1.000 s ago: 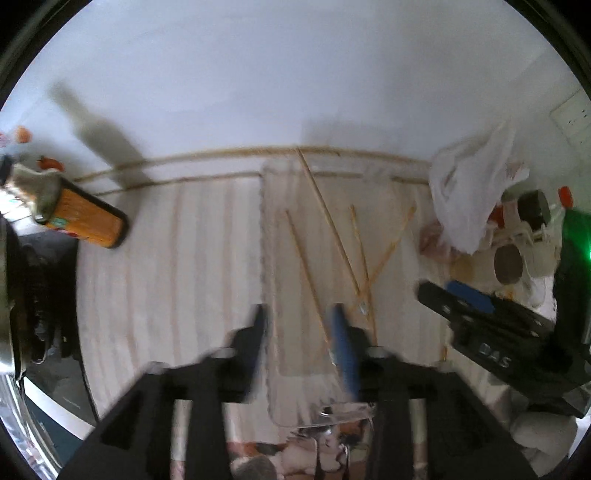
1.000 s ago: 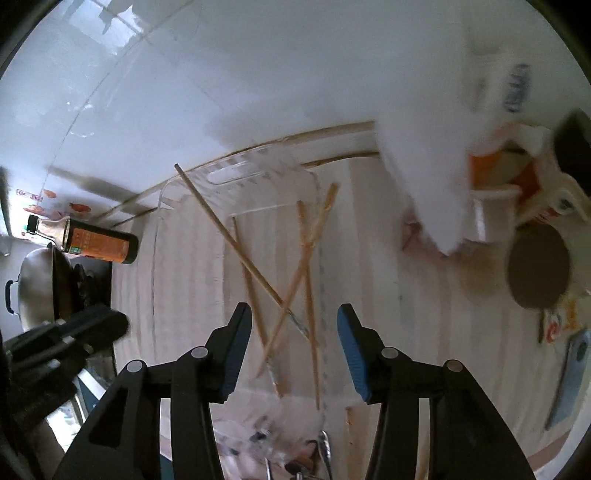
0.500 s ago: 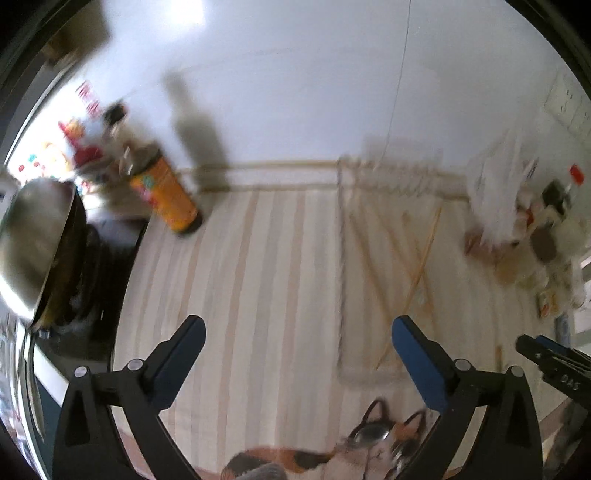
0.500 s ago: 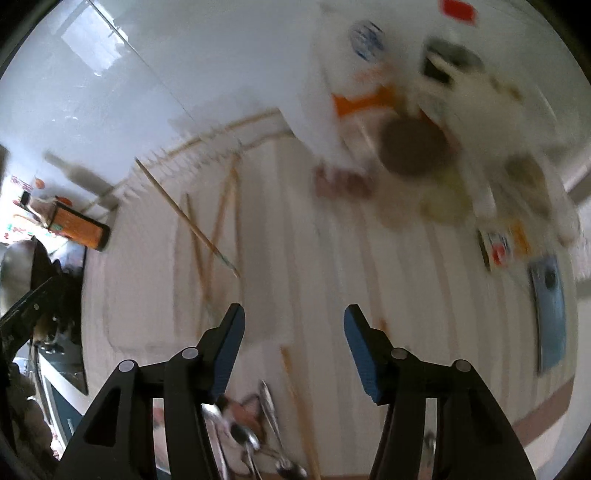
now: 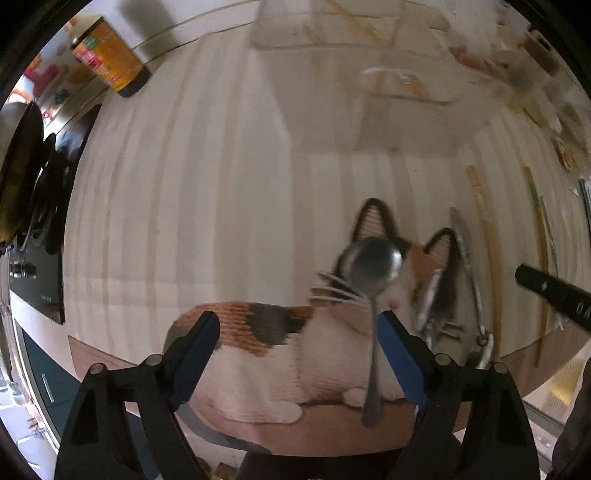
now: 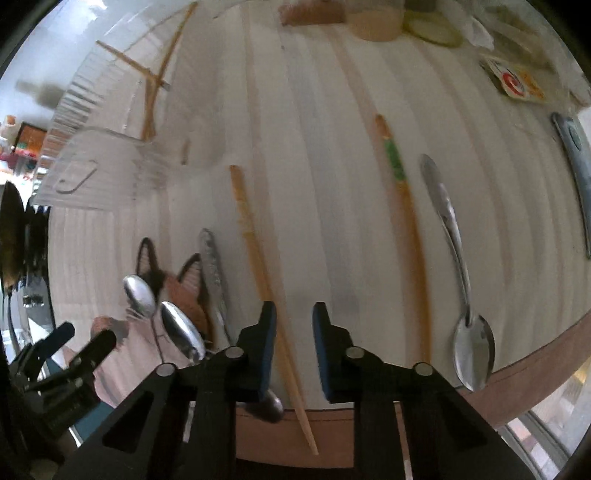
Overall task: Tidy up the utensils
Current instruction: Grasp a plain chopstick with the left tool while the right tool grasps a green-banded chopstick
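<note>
My left gripper is open wide above a cat-shaped mat near the counter's front edge. A steel spoon lies on the mat just inside the right finger, apart from the pads. More spoons lie to its right. My right gripper is open and empty, over a wooden chopstick. To its right lie a green-banded chopstick and a steel spoon. A clear tray with several chopsticks stands at the back left.
A sauce bottle stands at the back left beside a black stove with a pan. Cups, packets and a white bag crowd the back right. A grey tool lies at the right edge.
Both grippers have pulled back from the tray toward the counter's front edge. The left gripper's jaws opened wide and now sit over the cat mat and spoons.
</note>
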Demonstrator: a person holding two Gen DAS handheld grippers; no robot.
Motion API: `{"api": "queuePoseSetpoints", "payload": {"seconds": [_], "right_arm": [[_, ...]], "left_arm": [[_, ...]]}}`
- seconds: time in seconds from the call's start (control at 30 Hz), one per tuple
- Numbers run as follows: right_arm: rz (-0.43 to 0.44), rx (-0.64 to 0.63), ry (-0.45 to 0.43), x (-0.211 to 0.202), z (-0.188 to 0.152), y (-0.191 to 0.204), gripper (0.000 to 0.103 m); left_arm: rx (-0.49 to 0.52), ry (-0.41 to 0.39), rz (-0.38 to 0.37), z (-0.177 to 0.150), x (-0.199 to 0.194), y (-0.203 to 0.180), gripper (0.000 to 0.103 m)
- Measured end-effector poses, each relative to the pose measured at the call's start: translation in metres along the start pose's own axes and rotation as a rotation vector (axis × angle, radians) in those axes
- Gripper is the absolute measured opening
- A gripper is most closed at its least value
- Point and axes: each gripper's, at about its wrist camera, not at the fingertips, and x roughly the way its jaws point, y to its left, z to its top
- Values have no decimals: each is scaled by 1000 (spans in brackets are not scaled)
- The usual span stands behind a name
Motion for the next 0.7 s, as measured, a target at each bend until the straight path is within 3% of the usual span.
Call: {"api": "queuePoseSetpoints", "payload": {"seconds": [0.1, 0.17, 0.23, 0.3, 0.4, 0.5, 0.57, 0.63, 0.7], "right_arm": [[-9, 103, -58, -18, 1, -34, 21], [-32, 149, -77, -27, 0, -59, 21], [-53, 184, -87, -34, -3, -80, 21], [-59, 223, -97, -39, -8, -98, 21], [-53, 272, -120, -45, -18, -115, 21], [-32, 293, -136, -54, -27, -130, 21], [-14, 270, -135, -56, -30, -125, 21], [19, 230, -117, -56, -30, -118, 21], [46, 184, -101, -52, -26, -107, 21]], "left_arm": [[39, -20, -37, 4, -7, -22, 86], [47, -2, -129, 10, -10, -41, 85], [58, 24, -213, 15, -11, -61, 69], [87, 45, -256, 20, -10, -84, 59], [155, 95, -236, 23, 2, -122, 55], [189, 166, -214, 22, 21, -147, 42], [219, 139, -161, 23, 22, -156, 40], [240, 140, -118, 24, 24, -162, 28], [249, 140, -107, 25, 27, -164, 8]]}}
